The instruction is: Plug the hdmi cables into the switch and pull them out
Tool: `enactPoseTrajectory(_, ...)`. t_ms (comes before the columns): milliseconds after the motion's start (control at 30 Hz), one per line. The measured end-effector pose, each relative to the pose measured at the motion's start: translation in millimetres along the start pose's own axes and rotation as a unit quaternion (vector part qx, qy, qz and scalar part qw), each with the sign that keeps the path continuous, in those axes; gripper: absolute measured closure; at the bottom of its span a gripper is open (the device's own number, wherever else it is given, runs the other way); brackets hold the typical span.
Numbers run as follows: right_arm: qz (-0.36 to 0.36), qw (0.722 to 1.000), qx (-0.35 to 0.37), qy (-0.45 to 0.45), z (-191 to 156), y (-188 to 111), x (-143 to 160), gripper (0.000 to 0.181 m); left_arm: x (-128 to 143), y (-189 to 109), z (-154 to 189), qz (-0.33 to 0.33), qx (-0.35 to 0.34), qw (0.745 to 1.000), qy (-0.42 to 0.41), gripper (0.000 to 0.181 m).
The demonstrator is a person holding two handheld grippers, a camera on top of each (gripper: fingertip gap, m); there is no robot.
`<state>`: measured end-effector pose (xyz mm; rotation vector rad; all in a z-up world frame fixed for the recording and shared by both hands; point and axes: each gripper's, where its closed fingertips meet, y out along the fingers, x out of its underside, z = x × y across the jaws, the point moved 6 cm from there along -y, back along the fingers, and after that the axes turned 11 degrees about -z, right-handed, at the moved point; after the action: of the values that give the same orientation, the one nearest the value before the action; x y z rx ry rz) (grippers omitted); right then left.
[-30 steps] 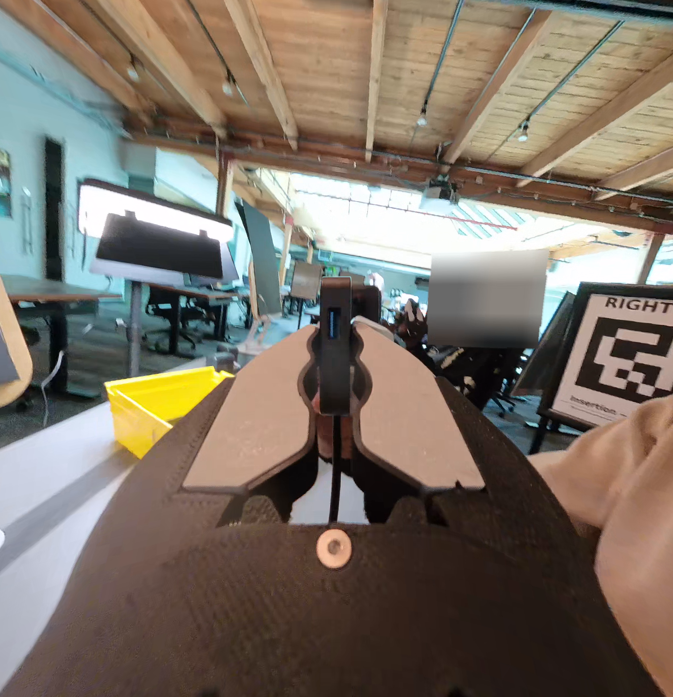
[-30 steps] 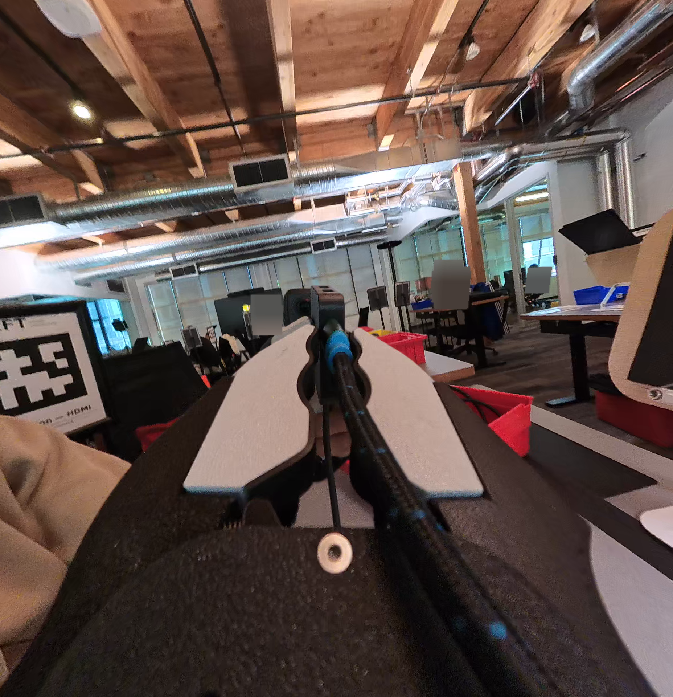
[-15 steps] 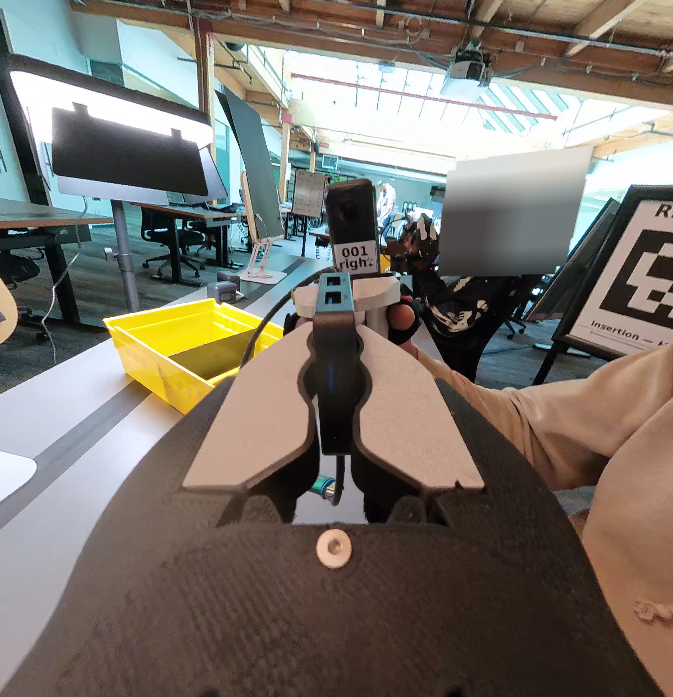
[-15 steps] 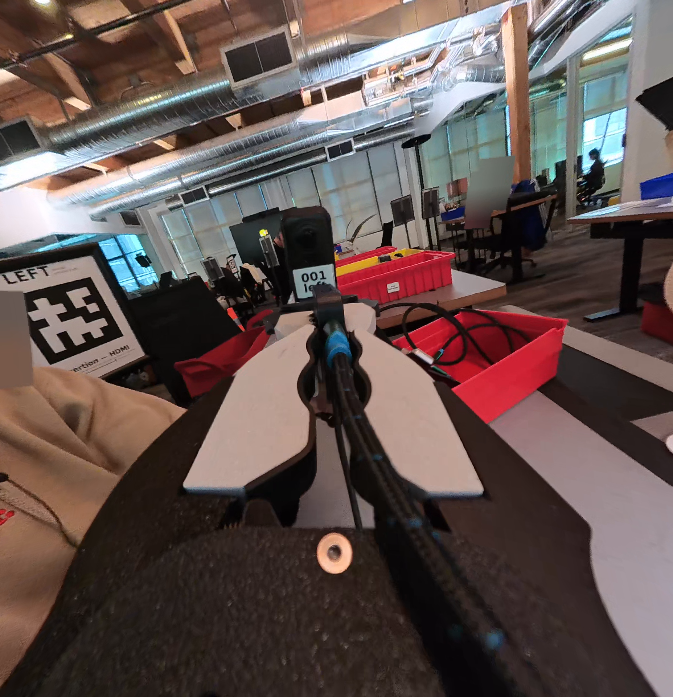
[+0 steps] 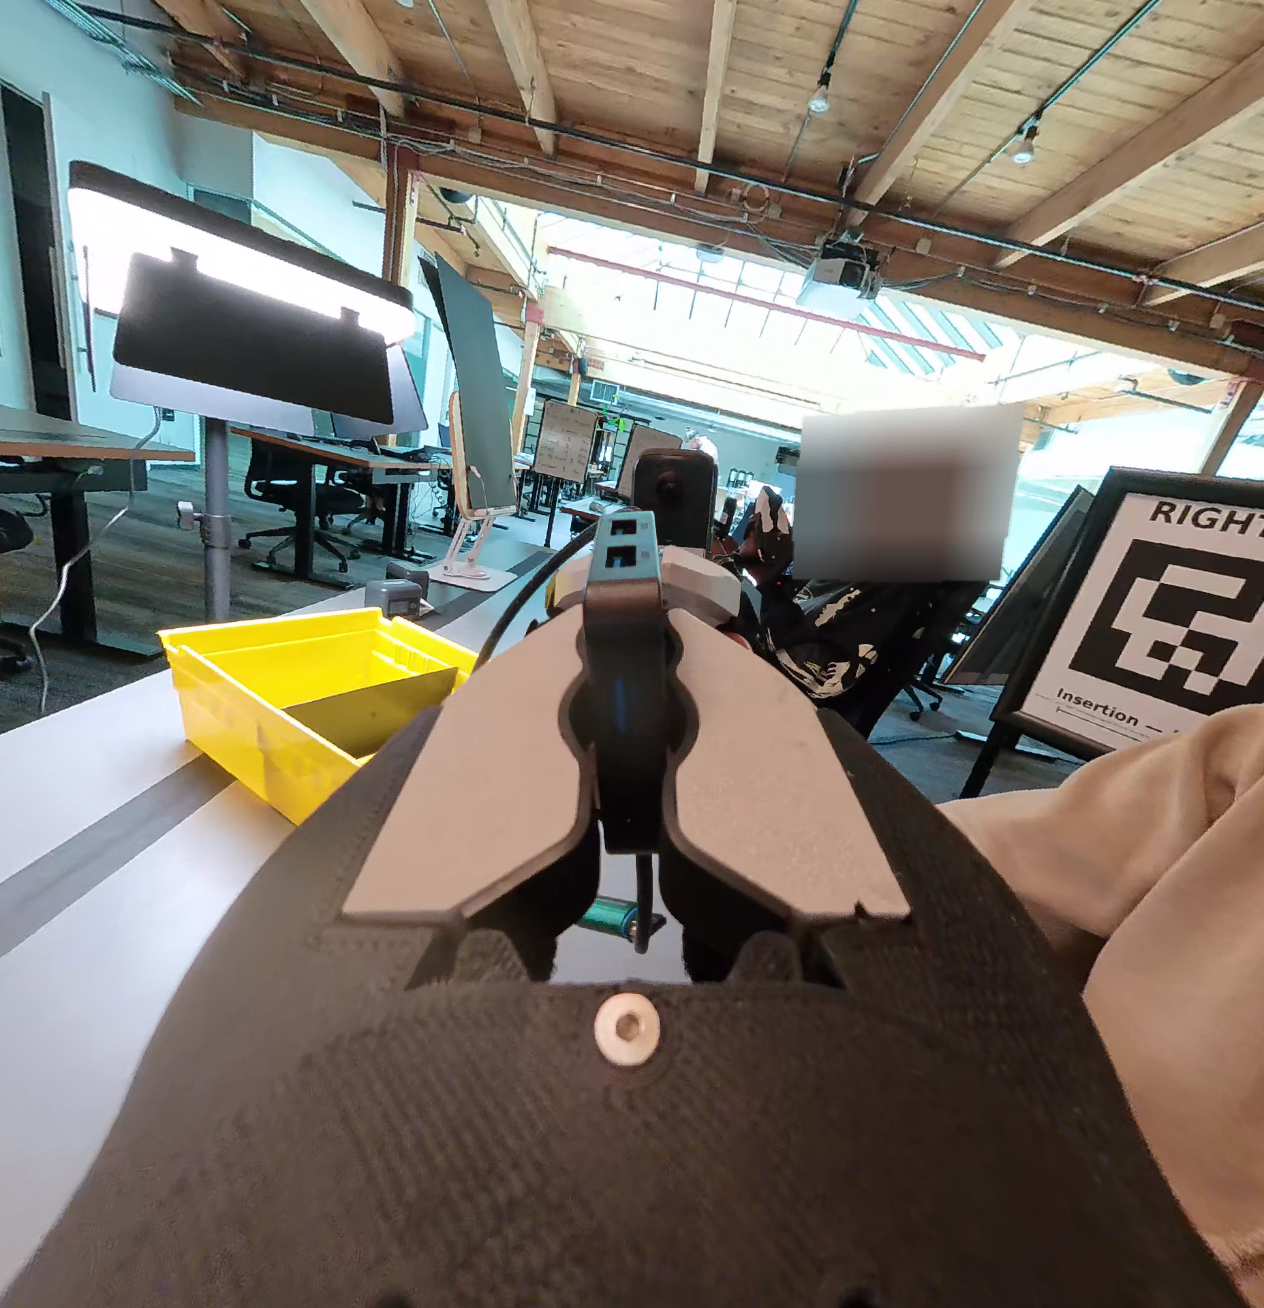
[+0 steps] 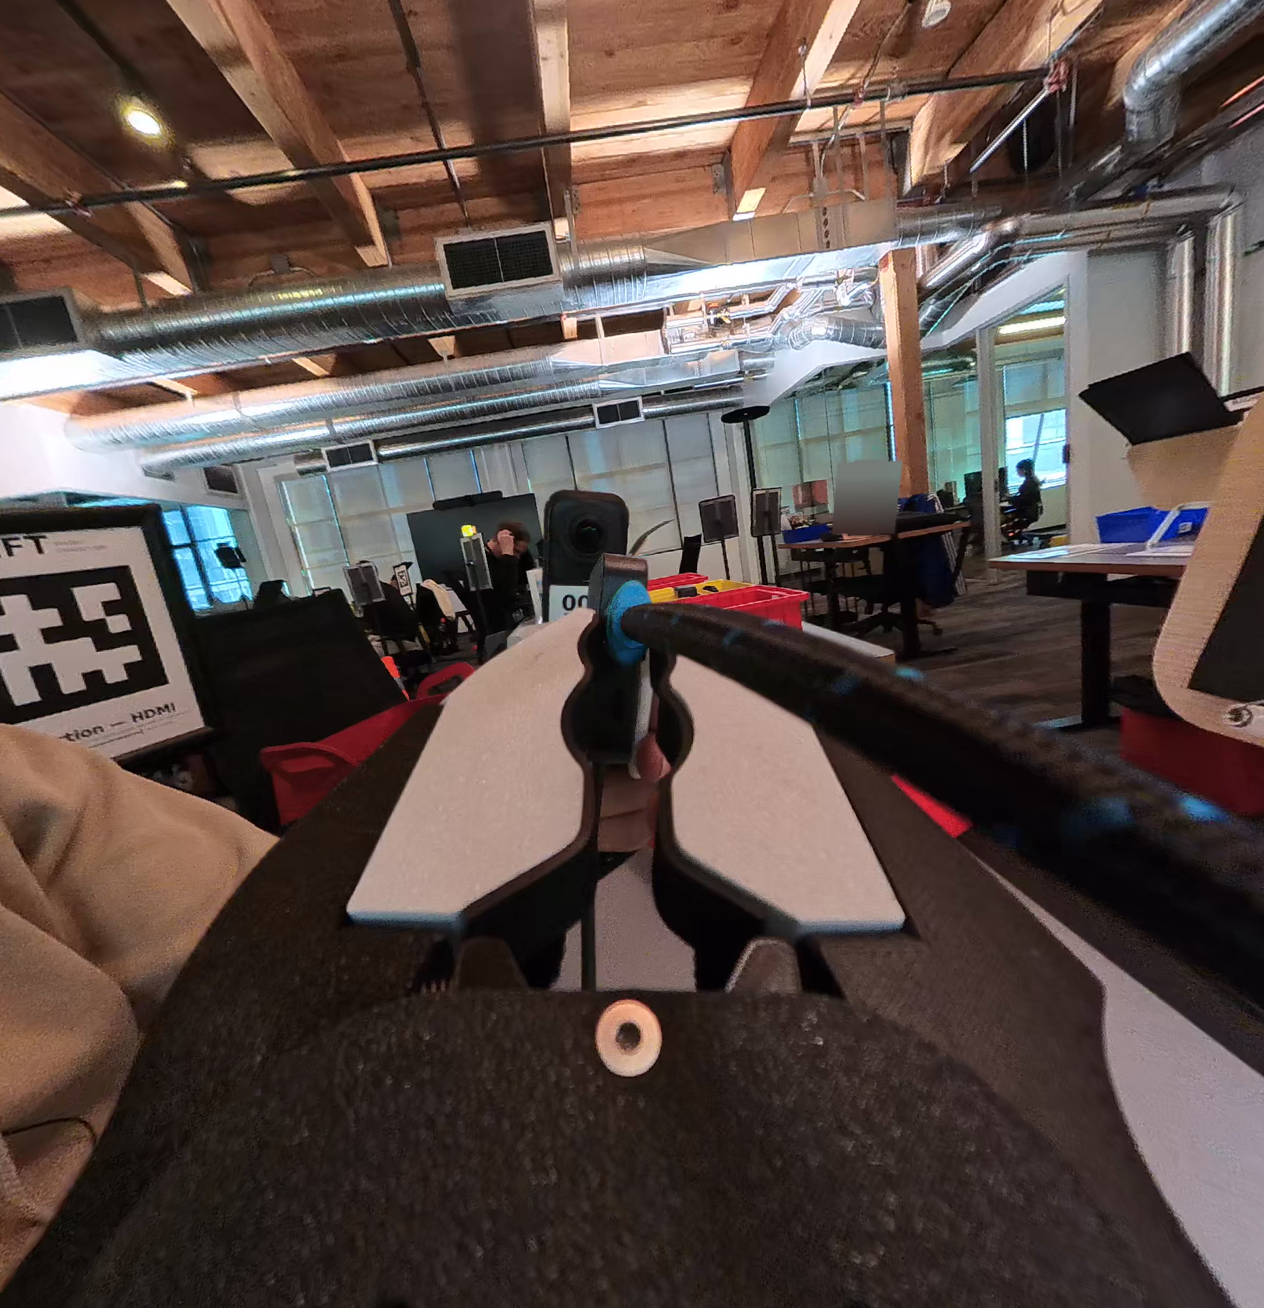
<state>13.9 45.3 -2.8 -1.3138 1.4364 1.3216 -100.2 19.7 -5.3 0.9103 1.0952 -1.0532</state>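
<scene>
My left gripper (image 5: 625, 637) is shut on the black switch (image 5: 625, 679), held edge-up with two small ports (image 5: 620, 543) facing forward at its top. A thin black lead hangs from its lower end. My right gripper (image 6: 618, 651) is shut on the black HDMI plug (image 6: 611, 679), which has a blue collar (image 6: 625, 619). Its thick black braided cable (image 6: 933, 736) bends back to the right past the camera. The two grippers face each other: the right gripper (image 5: 675, 573) shows just beyond the switch, and the left gripper's camera (image 6: 585, 538) shows just beyond the plug. Whether plug and switch touch is hidden.
A yellow bin (image 5: 296, 679) stands on the white table (image 5: 69, 778) to the left. Red bins (image 6: 742, 601) stand behind and to the right. Framed marker boards (image 5: 1174, 623) (image 6: 69, 630) stand at the sides. A beige sleeve (image 5: 1145, 814) (image 6: 84, 849) is near each gripper. Less than 4 cm separates the two grippers' tips.
Both views dipped toward the table and have now tilted back up a little. The cable now bends off to the right instead of running straight back. Both grips held.
</scene>
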Motion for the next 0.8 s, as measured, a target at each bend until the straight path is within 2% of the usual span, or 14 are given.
enactPoseTrajectory(433,-0.020,0.999,-0.046,-0.003,-4,-8,-7,0.171,-8,4,9,0.016,0.002,1.000,0.021,0.167)
enactPoseTrajectory(467,-0.010,0.999,-0.046,-0.003,-4,-9,-8,0.170,-11,0,8,0.043,0.006,0.999,0.010,0.166)
enactPoseTrajectory(500,0.055,0.997,-0.049,0.015,1,-24,-19,0.170,-22,-19,4,0.108,0.012,0.994,-0.018,0.166)
enactPoseTrajectory(533,0.114,0.991,-0.051,0.042,11,-53,-34,0.170,-36,-48,-2,0.161,0.013,0.986,-0.031,0.167)
enactPoseTrajectory(567,0.119,0.993,-0.006,0.015,18,-79,-43,0.170,-45,-74,-5,0.172,-0.025,0.985,0.005,0.167)
enactPoseTrajectory(600,0.081,0.995,0.058,-0.027,20,-93,-46,0.170,-49,-88,-4,0.146,-0.072,0.985,0.053,0.167)
enactPoseTrajectory(633,0.062,0.994,0.085,-0.035,19,-99,-50,0.170,-51,-92,0,0.120,-0.083,0.987,0.070,0.166)
enactPoseTrajectory(700,0.033,0.992,0.122,-0.014,21,-99,-56,0.170,-55,-90,4,0.110,-0.094,0.987,0.069,0.166)
enactPoseTrajectory(800,-0.056,0.975,0.215,0.016,43,-104,-41,0.170,-49,-81,1,0.071,-0.117,0.988,0.078,0.167)
